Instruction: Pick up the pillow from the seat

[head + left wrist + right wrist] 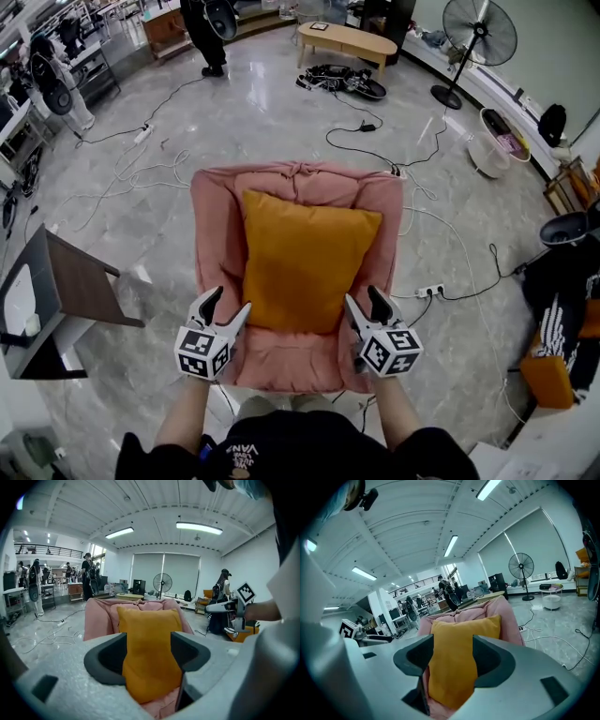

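Two hand-held grippers poised at the front of a pink armchair (pixel 214 211), seen from above. Left gripper (pixel 232 300): jaws spread wide, released, nothing clamped, close to the lower left corner of the orange pillow (pixel 305 267). Right gripper (pixel 362 295): likewise released, jaws apart, beside the lower right corner. Pillow upright on the seat cushion, leaning against the backrest, framed in the gap between the jaws in both gripper views, ungripped. Around the chair: grey polished floor (pixel 281 122) with trailing cables (pixel 141 173), a brown side table (pixel 84 281) at left, a standing fan (pixel 480 33) at upper right, a pale wooden bench (pixel 347 39) beyond the chair.
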`<state>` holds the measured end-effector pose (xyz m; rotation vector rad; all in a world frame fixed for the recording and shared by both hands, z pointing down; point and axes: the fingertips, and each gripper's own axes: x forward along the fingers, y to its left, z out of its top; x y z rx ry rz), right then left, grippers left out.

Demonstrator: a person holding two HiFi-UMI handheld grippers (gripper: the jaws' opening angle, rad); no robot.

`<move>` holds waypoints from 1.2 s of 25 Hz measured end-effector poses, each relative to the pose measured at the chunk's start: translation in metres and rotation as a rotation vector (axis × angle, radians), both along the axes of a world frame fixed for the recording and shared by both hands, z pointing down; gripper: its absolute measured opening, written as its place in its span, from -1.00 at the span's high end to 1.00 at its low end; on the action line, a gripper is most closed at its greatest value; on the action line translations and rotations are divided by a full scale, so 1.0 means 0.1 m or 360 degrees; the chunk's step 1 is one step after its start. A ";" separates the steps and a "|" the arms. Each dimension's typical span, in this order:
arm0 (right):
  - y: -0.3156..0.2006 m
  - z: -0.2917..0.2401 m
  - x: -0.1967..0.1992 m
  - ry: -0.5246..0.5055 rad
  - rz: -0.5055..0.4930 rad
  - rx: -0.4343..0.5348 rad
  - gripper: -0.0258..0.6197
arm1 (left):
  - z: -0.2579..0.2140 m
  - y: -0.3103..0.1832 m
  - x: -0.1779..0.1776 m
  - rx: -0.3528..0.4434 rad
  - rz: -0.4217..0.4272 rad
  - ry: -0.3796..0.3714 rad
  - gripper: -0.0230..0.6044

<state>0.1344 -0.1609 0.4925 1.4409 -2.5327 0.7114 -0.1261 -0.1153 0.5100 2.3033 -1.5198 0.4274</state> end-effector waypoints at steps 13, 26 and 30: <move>-0.71 0.45 0.12 0.0031 0.0084 -0.0085 0.15 | 0.27 -0.74 0.08 -0.0035 0.0098 -0.0059 0.01; -1.16 1.08 0.20 0.0060 0.0115 -0.0244 0.06 | 0.90 -1.36 -0.02 -0.0211 0.0129 0.0126 -0.10; -1.26 1.25 0.18 0.0046 0.0088 -0.0302 -0.01 | 1.02 -1.47 -0.03 -0.0264 0.0141 0.0198 -0.17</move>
